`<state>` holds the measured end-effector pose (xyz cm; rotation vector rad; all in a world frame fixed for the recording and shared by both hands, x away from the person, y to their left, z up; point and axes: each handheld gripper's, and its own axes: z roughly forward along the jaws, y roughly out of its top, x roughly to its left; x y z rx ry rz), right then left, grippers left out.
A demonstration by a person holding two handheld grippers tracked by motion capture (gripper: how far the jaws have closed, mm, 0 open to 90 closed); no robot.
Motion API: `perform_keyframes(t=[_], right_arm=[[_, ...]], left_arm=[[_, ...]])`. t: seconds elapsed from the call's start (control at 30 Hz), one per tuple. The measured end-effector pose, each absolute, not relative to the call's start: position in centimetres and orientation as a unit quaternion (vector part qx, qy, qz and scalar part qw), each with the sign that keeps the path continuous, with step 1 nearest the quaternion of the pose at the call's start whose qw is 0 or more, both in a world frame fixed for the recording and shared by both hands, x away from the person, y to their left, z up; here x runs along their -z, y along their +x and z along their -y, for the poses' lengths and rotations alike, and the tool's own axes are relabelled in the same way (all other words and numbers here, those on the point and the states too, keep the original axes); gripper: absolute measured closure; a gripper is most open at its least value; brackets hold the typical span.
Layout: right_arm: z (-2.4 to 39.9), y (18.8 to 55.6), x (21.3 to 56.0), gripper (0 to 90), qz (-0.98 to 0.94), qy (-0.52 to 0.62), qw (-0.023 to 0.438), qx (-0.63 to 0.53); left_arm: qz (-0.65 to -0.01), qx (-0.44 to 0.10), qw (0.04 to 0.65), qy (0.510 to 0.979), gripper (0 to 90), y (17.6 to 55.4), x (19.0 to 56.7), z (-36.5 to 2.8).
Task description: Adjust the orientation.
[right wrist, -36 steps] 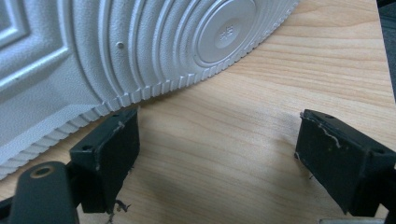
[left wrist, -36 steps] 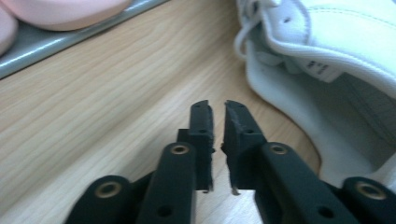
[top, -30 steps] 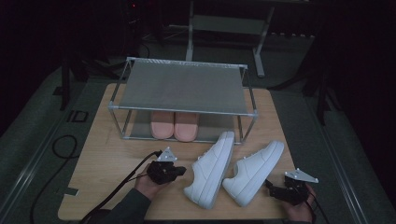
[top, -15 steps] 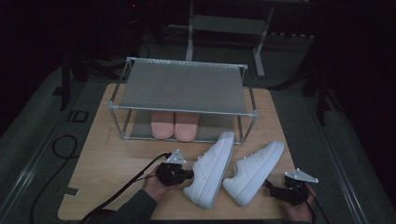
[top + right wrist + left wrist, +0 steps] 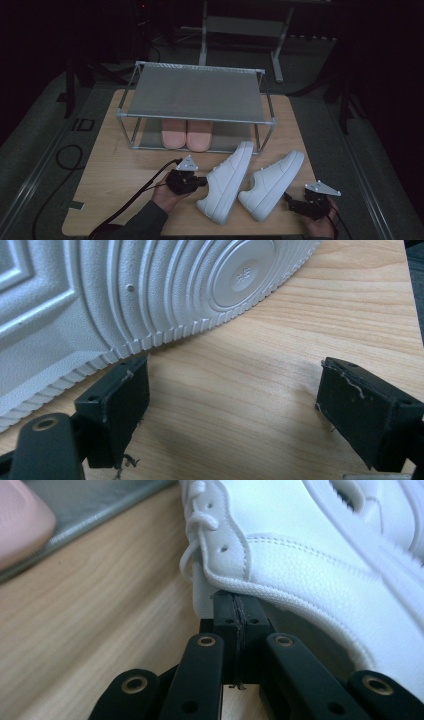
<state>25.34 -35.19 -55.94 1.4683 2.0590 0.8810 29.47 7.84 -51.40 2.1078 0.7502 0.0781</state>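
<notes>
- While the left gripper sits at the side of the left shoe, we note its jaws are clenched: in the left gripper view the two black pads meet with no gap, their tips tucked just under the shoe's collar edge.
- We cannot tell whether any material is pinched between the pads; they look closed on each other, touching the white rim above them.
- We place the left shoe on the wooden table, toe pointing towards the rack, heel towards the person, slightly angled.
- We see a white lace loop hanging beside the eyelets, just above the pads.
- We record the right shoe lying just beside the left one, the two near but apart at the toes.
- We find the right gripper near the right shoe's heel, held in the person's right hand at the table's near edge.
- We read its jaws as released: in the right gripper view the pads stand wide apart with bare wood between them.
- We note the left pad there lies just at the edge of the shoe's grey ribbed sole, which is tipped up towards the camera.
- We see a pair of pink slippers on the rack's lower shelf, well behind the shoes.
</notes>
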Motion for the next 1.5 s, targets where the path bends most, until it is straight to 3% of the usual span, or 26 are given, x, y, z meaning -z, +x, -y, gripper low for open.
perform_keyframes(t=[0.57, 1.23, 1.4, 1.5], right_arm=[[35.2, 25.3, 55.9, 13.3, -0.748, 0.533, 0.23, -0.32], [35.2, 25.3, 55.9, 13.3, -0.748, 0.534, 0.23, -0.32], [35.2, 25.3, 55.9, 13.3, -0.748, 0.534, 0.23, -0.32], [35.2, 25.3, 55.9, 13.3, -0.748, 0.534, 0.23, -0.32]], left_arm=[[-0.277, -0.051, 0.441, 0.852, 89.2, 29.8, 48.9, -6.1], [-0.29, -0.056, 0.42, 0.858, 61.4, 31.0, 50.4, -4.9], [-0.29, -0.072, 0.422, 0.856, 60.7, 31.4, 50.3, -4.7], [-0.29, -0.086, 0.425, 0.853, 68.8, 31.6, 50.4, -4.7]])
